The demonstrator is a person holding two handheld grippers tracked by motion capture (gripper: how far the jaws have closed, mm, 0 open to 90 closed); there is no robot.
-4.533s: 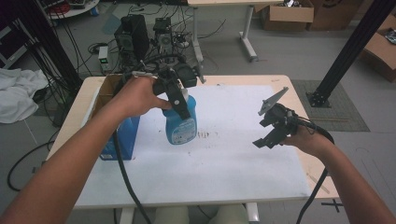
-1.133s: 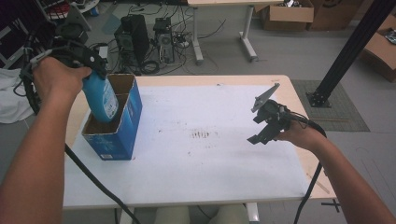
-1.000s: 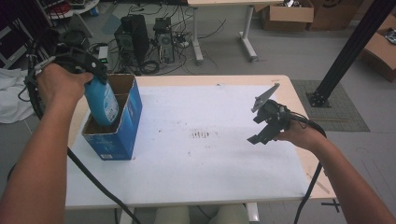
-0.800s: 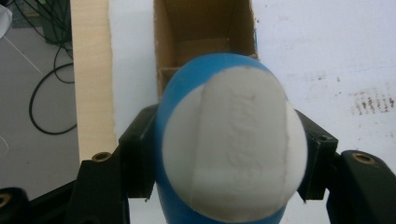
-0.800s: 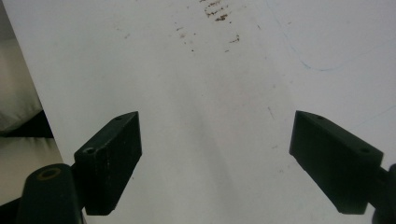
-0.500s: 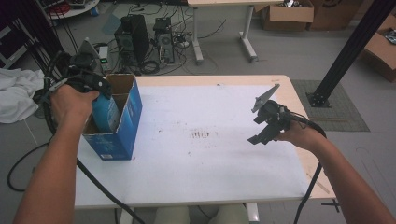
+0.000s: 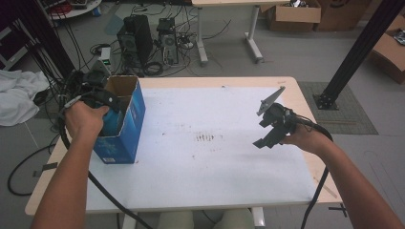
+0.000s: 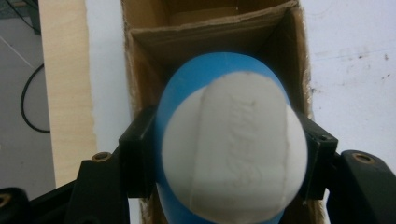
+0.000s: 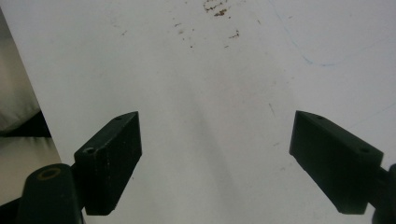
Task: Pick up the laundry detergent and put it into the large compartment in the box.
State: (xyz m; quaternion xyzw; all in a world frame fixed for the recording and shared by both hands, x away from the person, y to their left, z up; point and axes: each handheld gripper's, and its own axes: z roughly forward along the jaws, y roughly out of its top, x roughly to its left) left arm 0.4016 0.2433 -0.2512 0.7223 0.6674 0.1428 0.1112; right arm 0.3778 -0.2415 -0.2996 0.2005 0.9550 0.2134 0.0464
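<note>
Inside the blue box (image 7: 125, 125), a gripped blue bottle (image 8: 231, 149).

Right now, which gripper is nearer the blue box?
Left. The left gripper is at the blue box opening, clamping a blue bottle inside it. The right gripper hovers open across the table.

Your left gripper (image 8: 224, 154) has black jaws around a bottle (image 8: 229, 144) that is blue with a white face. The box (image 7: 125, 125) is blue outside and brown cardboard inside, standing on a white tabletop (image 7: 215, 167) with brownish specks and a pale wood edge.
</note>
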